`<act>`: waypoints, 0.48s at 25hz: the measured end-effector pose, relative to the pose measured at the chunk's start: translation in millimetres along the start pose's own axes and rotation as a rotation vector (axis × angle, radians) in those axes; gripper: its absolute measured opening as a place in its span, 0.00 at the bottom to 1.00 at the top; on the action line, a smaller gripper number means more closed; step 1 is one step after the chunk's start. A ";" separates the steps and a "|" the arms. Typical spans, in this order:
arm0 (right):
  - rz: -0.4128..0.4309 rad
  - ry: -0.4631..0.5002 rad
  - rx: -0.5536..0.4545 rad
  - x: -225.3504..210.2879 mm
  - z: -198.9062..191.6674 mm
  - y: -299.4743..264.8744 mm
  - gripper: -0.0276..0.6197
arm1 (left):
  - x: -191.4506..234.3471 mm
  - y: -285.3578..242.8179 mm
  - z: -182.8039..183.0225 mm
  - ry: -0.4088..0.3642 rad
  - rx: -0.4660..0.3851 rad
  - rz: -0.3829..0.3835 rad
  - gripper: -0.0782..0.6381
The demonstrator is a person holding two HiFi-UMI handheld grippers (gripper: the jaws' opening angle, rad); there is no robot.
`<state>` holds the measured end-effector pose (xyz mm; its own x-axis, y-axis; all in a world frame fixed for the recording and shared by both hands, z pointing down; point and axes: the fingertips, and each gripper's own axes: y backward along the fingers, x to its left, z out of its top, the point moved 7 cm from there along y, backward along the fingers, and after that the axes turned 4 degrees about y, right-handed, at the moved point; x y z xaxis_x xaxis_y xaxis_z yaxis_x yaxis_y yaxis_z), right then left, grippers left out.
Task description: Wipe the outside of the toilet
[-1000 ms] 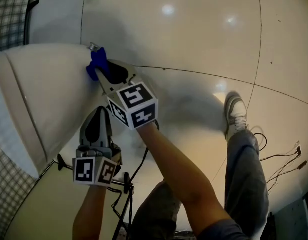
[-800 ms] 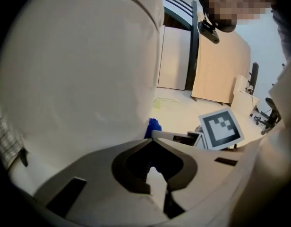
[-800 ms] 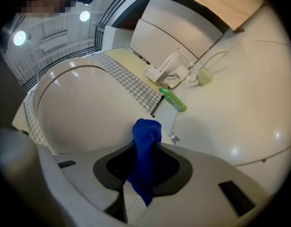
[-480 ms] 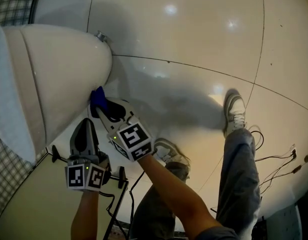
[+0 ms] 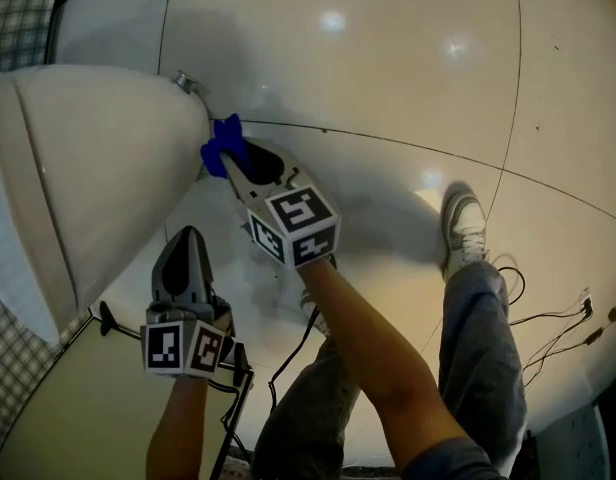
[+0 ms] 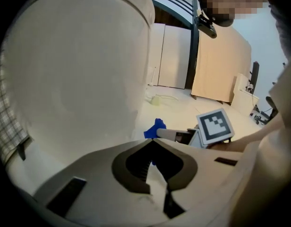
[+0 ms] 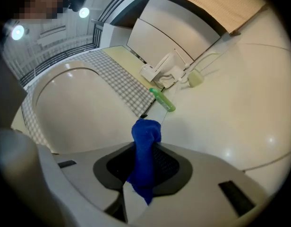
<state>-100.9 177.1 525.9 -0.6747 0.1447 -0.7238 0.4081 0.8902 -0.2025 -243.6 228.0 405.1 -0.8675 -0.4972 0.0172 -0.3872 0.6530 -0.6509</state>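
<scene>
Floor (image 5: 408, 58): pale glossy tiles, with lamps mirrored in them. A green bottle (image 7: 163, 100) is seen lying well beyond the toilet.
Toilet (image 5: 108, 178): the left of the head view is filled by the white bowl. Its rounded outer wall is found up and left of the right tool's tips.
Left tool (image 5: 188, 236): the jaws are brought together on nothing, and it is held idle just beside the bowl's flank.
Right tool (image 5: 228, 153): it is clamped on the blue cloth and aimed at the bowl's lower curve.
Blue cloth (image 5: 222, 138): it is bunched past the tips, at the porcelain or just off it. Contact cannot be settled. Likely mid-wipe: the cloth, not the hard tips, should be pressed on, and strokes overlapped along the curve.
</scene>
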 end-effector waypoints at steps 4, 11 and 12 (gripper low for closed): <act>-0.008 0.018 -0.007 -29.3 26.3 -33.9 0.19 | -9.3 -22.7 4.8 -0.012 -0.018 -0.035 0.13; 0.044 0.044 0.103 -31.1 8.2 -60.5 0.19 | -19.8 -33.8 2.0 -0.039 0.005 -0.079 0.13; 0.050 0.029 0.115 -27.6 2.6 -57.3 0.19 | -20.4 -32.9 1.6 -0.031 0.015 -0.072 0.13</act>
<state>-104.0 121.0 555.8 -0.6686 0.2011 -0.7159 0.5082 0.8264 -0.2424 -212.6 215.7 424.9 -0.8270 -0.5607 0.0411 -0.4437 0.6061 -0.6601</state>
